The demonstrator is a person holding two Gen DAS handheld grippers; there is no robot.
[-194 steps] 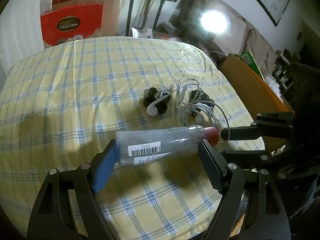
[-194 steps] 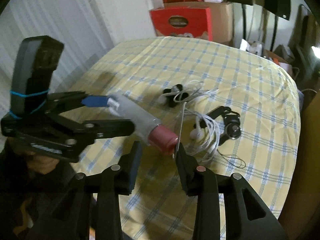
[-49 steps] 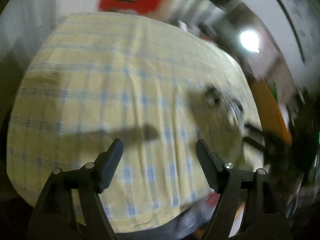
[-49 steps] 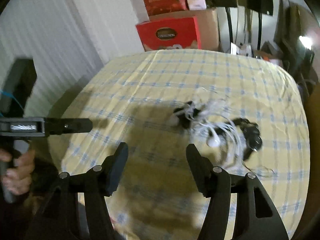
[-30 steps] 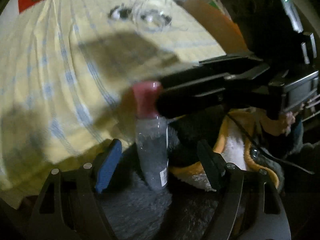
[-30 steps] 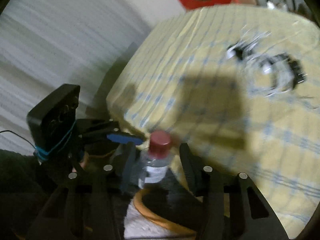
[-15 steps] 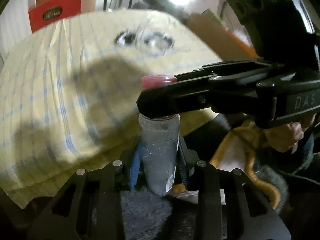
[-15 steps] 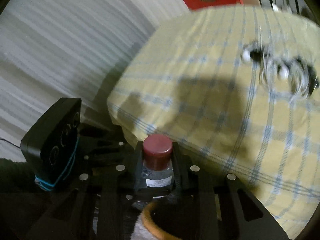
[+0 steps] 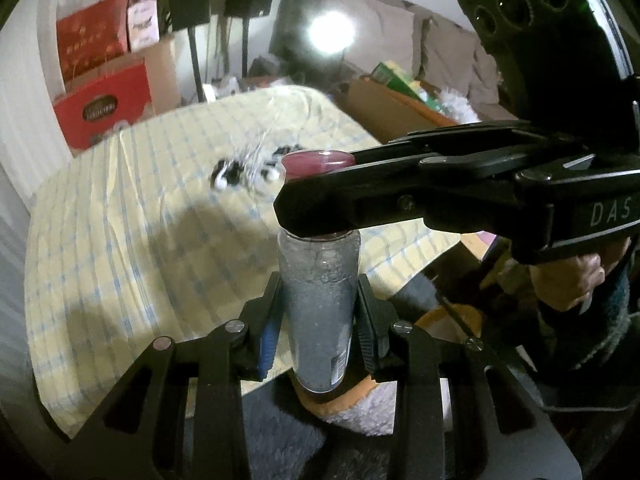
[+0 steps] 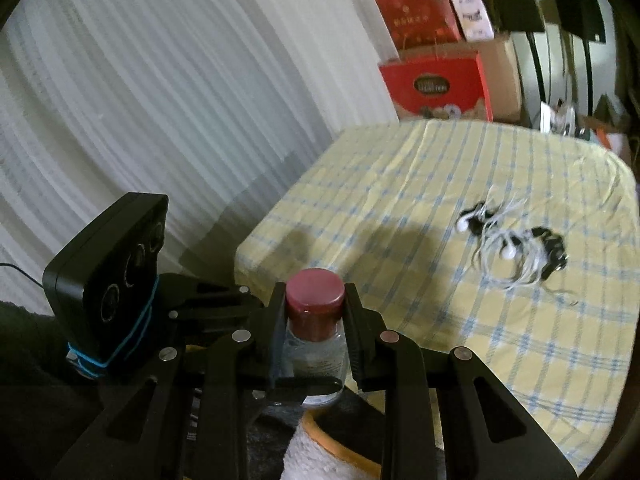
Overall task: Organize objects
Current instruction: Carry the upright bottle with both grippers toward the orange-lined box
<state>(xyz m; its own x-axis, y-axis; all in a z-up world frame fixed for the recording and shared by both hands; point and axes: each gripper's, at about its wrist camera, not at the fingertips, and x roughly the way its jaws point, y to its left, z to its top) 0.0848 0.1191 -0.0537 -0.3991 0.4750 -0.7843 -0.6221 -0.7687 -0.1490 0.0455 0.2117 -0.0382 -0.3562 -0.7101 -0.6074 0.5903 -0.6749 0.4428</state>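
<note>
- Now both grippers clamp one clear bottle (image 9: pixel 318 304), which a second ago stood between spread jaws; the left gripper (image 9: pixel 318 316) pinches its body at lower centre of the left wrist view.
- Higher up, the right gripper (image 10: pixel 315 316) pinches the dark red cap (image 10: pixel 315 300), seen at lower centre of the right wrist view.
- Beneath, a fluffy orange-edged cushion (image 9: pixel 352 400) lies just under the base; contact cannot be told.
- Judging by this double grip, the bottle has been retrieved off the table edge and can go back for sorting.
- Farther off, tangled earphones (image 10: pixel 516 248) lie on the checked tablecloth (image 9: pixel 120 216), still unsorted.
- Beyond, red boxes (image 9: pixel 104 108) sit at upper left.
</note>
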